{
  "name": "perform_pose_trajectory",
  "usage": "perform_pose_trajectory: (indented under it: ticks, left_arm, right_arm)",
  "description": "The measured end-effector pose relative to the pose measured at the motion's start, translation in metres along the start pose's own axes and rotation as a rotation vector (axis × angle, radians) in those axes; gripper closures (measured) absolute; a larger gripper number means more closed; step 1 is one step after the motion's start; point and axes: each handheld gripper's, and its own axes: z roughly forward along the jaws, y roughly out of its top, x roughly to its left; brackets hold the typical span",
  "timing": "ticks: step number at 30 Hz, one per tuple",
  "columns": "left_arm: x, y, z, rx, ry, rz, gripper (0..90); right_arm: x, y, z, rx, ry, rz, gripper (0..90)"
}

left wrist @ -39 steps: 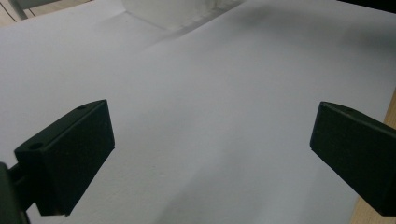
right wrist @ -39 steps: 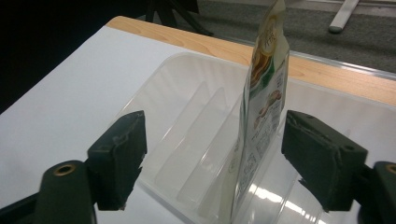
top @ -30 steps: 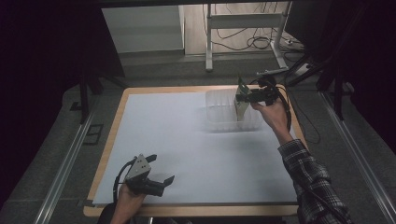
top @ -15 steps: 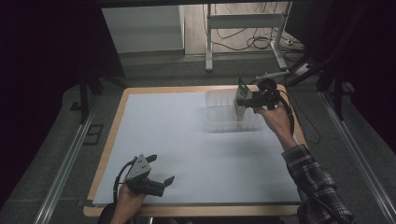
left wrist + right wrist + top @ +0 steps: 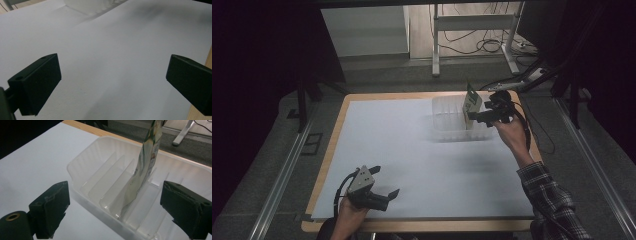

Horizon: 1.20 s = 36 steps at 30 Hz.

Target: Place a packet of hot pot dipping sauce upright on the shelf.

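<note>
At the upper right of the high view, the right hand-held gripper (image 5: 486, 116) has let go: its jaws now stand wide, and the green-and-white packet (image 5: 146, 167) stands upright in a slot of the clear divided bin (image 5: 100, 165). Placement looks done. The left hand-held gripper (image 5: 384, 196) stays wide open, empty, over the desk (image 5: 422, 165) at lower left
</note>
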Motion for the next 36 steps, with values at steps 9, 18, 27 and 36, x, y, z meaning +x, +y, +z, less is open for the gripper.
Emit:
perform_pose_trajectory:
  ticks: [9, 18, 27, 36]
  left_arm:
    - [0.000, 0.000, 0.000, 0.002, 0.000, 0.006, 0.0]
    - [-0.001, 0.000, 0.000, 0.005, -0.001, 0.008, 0.0]
    - [-0.001, 0.000, 0.000, 0.006, -0.003, 0.009, 0.0]
    - [-0.001, 0.000, 0.001, 0.008, -0.004, 0.012, 0.0]
  right_arm:
    - [0.006, -0.007, -0.003, -0.019, 0.018, -0.017, 7.7]
    - [0.011, -0.015, -0.005, -0.015, 0.019, -0.038, 6.5]
    - [0.016, -0.024, -0.007, -0.020, 0.019, -0.052, 6.0]
    - [0.016, -0.038, -0.010, -0.032, 0.002, -0.040, 6.1]
